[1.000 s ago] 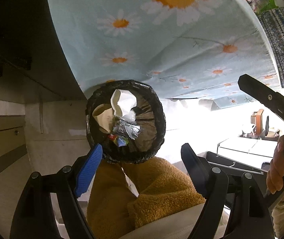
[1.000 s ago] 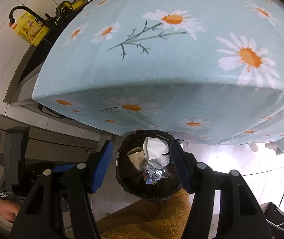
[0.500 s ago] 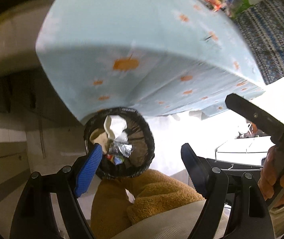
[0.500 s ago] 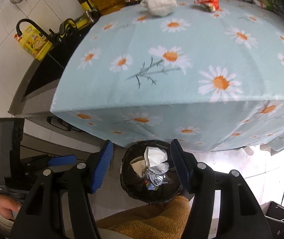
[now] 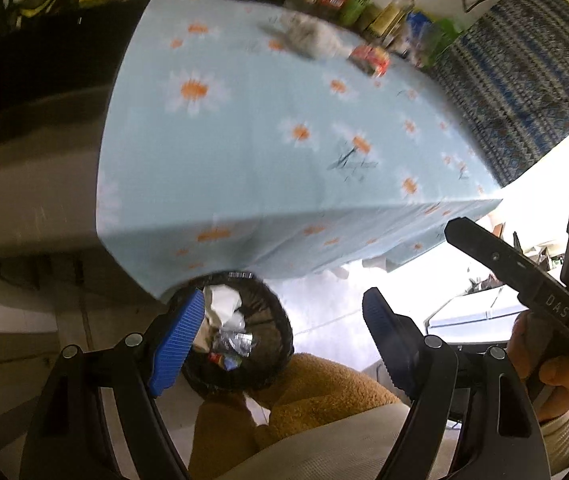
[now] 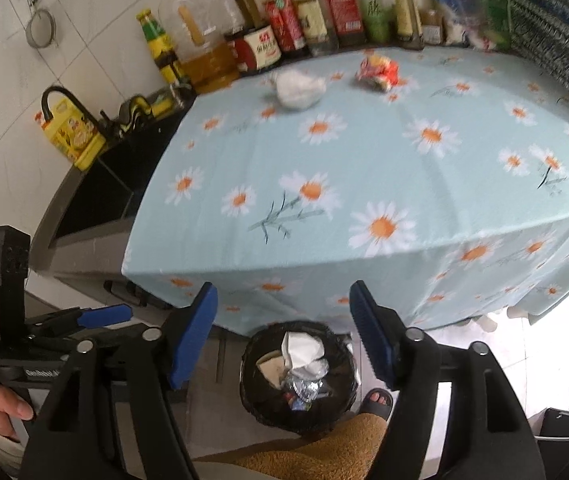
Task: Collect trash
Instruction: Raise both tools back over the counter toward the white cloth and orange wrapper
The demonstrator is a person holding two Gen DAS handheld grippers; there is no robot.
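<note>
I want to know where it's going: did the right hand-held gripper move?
Yes. The right hand-held gripper rose away from the trash bin; its jaws are opening, with nothing between them.

White tiled wall (image 6: 96, 44) behind a daisy-print tablecloth (image 6: 364, 168) (bright floor glare).

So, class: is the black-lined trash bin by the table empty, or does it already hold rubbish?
It holds rubbish. The trash bin contains white crumpled paper and a silvery foil wrapper, heaped towards its rim.

Sauce bottles (image 6: 308, 20) line wall behind daisy tablecloth (image 6: 364, 184); yellow jug (image 6: 70, 132) left.
</note>
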